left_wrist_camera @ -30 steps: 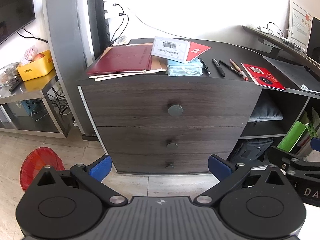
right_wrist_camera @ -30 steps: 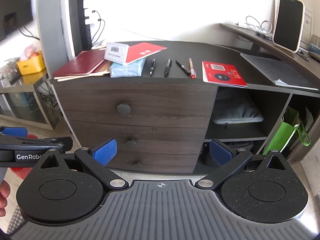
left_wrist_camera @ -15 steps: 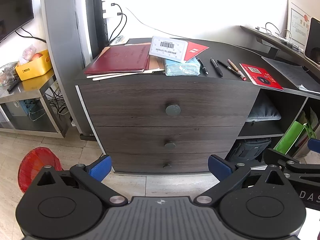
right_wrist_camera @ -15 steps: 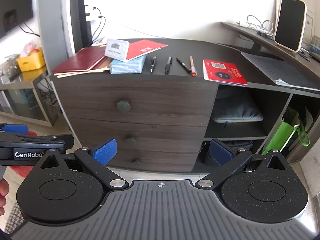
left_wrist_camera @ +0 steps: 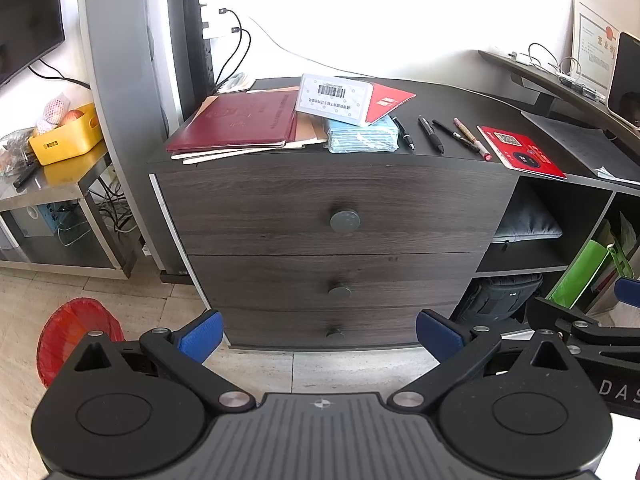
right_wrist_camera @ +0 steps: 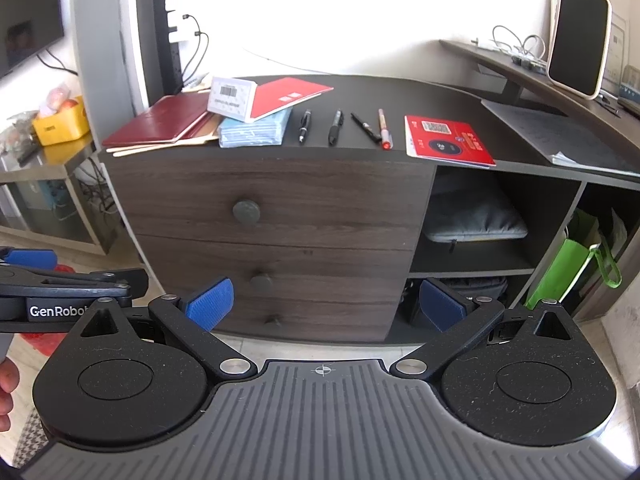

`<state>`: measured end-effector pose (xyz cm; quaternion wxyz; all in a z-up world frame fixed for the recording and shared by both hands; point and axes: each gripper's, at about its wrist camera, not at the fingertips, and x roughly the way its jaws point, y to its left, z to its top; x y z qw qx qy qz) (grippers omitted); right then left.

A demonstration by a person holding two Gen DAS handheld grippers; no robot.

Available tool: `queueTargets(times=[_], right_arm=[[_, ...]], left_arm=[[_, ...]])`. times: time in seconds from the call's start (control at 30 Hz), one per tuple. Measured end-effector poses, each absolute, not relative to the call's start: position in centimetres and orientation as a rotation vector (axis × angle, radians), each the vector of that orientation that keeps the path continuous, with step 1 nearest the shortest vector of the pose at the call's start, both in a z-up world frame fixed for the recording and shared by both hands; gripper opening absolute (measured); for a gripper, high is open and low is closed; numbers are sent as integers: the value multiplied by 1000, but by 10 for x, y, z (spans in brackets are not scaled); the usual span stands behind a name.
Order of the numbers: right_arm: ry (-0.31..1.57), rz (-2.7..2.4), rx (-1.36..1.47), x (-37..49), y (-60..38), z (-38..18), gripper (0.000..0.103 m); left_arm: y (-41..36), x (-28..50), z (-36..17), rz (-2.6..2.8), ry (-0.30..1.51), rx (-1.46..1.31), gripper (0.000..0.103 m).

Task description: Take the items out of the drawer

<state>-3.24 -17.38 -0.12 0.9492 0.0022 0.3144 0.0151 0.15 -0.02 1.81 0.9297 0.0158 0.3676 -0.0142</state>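
Note:
A dark wood cabinet with three shut drawers stands ahead. The top drawer (left_wrist_camera: 332,216) has a round grey knob (left_wrist_camera: 345,221); it also shows in the right wrist view (right_wrist_camera: 246,211). The middle drawer knob (left_wrist_camera: 339,291) and bottom knob (left_wrist_camera: 334,334) sit below. My left gripper (left_wrist_camera: 318,330) is open and empty, well short of the drawers, low near the floor. My right gripper (right_wrist_camera: 326,302) is open and empty, to the right of the left one, also short of the cabinet.
On the cabinet top lie a maroon folder (left_wrist_camera: 236,124), a barcode card (left_wrist_camera: 332,98), a red booklet (left_wrist_camera: 390,102), a blue packet (left_wrist_camera: 362,136), several pens (left_wrist_camera: 430,136) and a red card (left_wrist_camera: 520,152). Open shelves (right_wrist_camera: 476,220) are at right, a steel side table (left_wrist_camera: 48,184) at left, a red basket (left_wrist_camera: 76,332) on the floor.
Both grippers have shifted slightly left and a little closer to the cabinet. Both stay open. The drawers remain shut.

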Motion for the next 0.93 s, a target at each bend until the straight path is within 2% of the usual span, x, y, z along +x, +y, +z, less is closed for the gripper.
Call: queueTargets(times=[0.93], right_arm=[[653,25,13,-33,-174,-3,102]], left_arm=[[0,3,17,-28,756,39,102]])
